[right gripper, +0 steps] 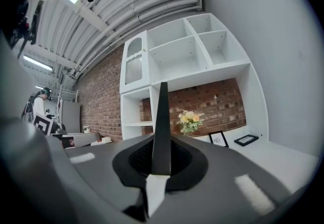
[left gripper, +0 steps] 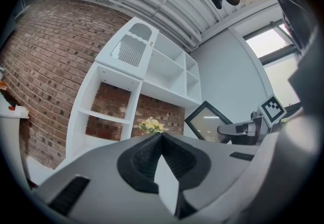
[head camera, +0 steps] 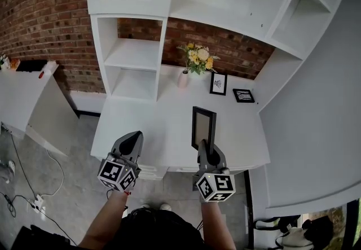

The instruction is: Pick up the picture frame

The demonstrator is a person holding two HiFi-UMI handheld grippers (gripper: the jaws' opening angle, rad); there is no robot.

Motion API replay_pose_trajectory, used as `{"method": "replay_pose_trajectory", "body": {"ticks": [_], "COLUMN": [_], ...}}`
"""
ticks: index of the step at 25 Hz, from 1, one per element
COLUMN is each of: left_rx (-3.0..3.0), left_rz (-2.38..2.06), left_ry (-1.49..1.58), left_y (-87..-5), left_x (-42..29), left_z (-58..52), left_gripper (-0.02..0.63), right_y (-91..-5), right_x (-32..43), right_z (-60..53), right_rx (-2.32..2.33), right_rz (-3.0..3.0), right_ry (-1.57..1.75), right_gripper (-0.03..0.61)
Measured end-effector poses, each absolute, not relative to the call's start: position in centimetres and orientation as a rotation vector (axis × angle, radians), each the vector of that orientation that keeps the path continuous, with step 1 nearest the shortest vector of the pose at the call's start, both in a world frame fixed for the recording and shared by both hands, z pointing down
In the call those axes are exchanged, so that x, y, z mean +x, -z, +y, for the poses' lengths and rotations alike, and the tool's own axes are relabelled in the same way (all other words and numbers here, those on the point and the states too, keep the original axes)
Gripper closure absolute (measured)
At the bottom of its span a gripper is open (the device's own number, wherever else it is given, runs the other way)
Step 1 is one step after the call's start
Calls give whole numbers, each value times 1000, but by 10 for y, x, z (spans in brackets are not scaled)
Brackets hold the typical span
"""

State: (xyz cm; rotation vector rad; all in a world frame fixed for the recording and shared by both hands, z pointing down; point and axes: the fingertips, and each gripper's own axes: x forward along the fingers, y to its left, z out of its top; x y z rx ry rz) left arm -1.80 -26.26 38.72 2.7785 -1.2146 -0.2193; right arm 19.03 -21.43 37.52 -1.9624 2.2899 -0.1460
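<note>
Head view shows our right gripper (head camera: 202,147) clenched on the bottom edge of the picture frame (head camera: 203,125), which stands upright over the white desk (head camera: 141,125), at twelve o'clock from the jaws. Right gripper view agrees: the black frame runs edge-on between the pads. Our left gripper (head camera: 133,136) sits at nine o'clock of the right, jaws pressed together on nothing. Beyond the frame at twelve o'clock stands a flower vase (head camera: 184,78), with a small framed print (head camera: 218,83) at three o'clock of it.

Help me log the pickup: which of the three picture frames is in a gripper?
The largest frame, clamped in the right gripper; the small upright frame and the small flat frame sit on the desk.
</note>
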Motion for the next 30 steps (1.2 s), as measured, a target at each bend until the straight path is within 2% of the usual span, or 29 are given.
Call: {"method": "replay_pose_trajectory", "body": {"ticks": [30], "left_rx": [2741], "left_rz": [-1284], "left_ry": [206], "left_y": [-391], "left_x": [-41], "left_z": [-258], "left_gripper": [626], "right_y": [-359], "right_x": [188], "right_z": [-222], "right_rx": [-1943], "right_rz": [2304], "right_ry": [68], "right_gripper": [565]}}
